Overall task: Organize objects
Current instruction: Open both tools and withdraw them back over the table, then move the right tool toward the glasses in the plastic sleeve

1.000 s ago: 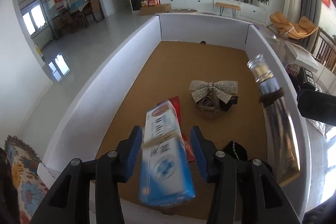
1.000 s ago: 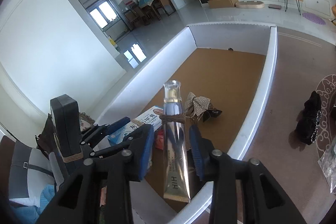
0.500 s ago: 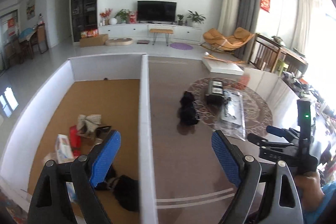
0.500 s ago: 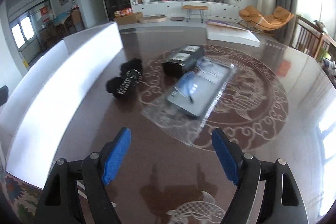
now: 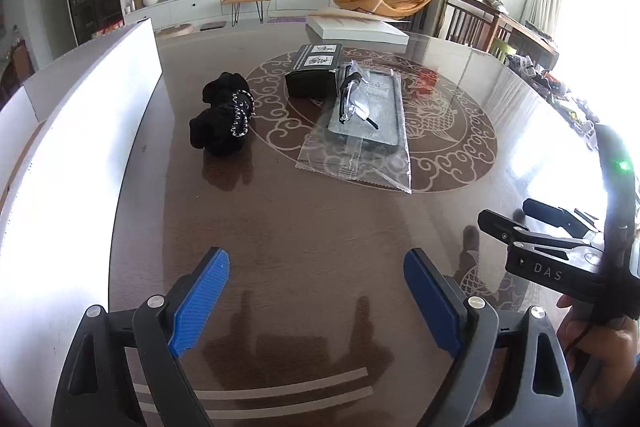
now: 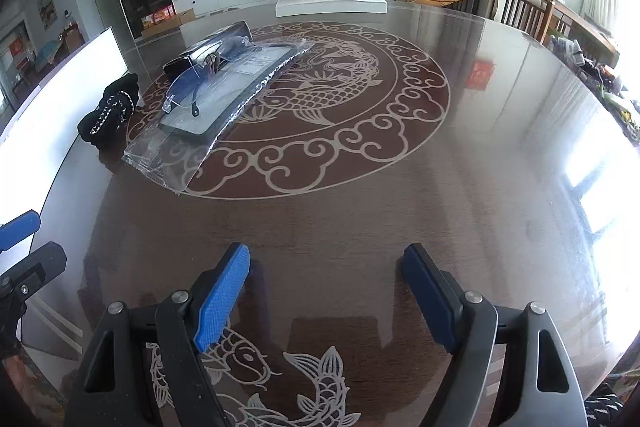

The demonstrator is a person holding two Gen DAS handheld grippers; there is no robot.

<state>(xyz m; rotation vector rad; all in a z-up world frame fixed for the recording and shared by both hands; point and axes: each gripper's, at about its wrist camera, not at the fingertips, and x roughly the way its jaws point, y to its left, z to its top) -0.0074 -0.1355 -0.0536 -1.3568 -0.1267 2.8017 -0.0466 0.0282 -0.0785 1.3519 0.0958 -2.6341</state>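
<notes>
Left wrist view
Left gripper [image 5: 316, 301]: jaws spread wide, holding nothing, above the dark table [image 5: 320, 227].
Black scrunchies [image 5: 222, 121]: at 11 o'clock, near the white divider [image 5: 80, 131].
Glasses [image 5: 354, 99]: at 12 o'clock, on a bagged tray [image 5: 366, 123]; black box [image 5: 314, 69] just behind.

Right wrist view
Right gripper [image 6: 326, 297]: jaws spread, empty.
Glasses [image 6: 200, 83], black scrunchies [image 6: 110, 111]: at 10 o'clock.

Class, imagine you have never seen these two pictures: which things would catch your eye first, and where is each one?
First, the pale fish-and-cloud medallion inlaid in the dark glossy table. On its left part lies a clear plastic bag holding a dark flat case, with rimless glasses on top and a black box behind. Left of these sits a black fabric bundle, beside the white wall of a bin.
</notes>
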